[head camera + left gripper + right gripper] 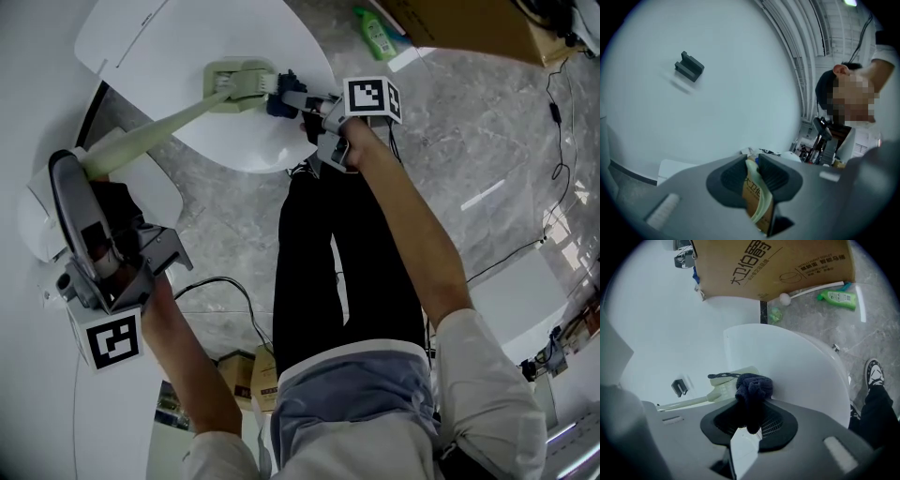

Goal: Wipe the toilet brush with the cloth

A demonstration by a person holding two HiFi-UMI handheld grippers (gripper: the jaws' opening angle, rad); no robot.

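Observation:
The pale green toilet brush (178,117) lies slanted over the white toilet lid (169,37), its flat head (236,82) at the upper right. My left gripper (89,169) is shut on the handle end (757,199), which shows pinched between the dark pads (776,176). My right gripper (298,101) is shut on a dark blue cloth (281,94), bunched and pressed against the brush head (729,380). In the right gripper view the cloth (752,390) bulges out from between the pads.
A cardboard box (773,266) stands against the wall, with a green bottle (377,34) on the marble floor beside it. A dark wall bracket (689,66) is mounted on the white wall. The person's black trouser legs (337,262) stand before the toilet. Cables (558,112) trail at right.

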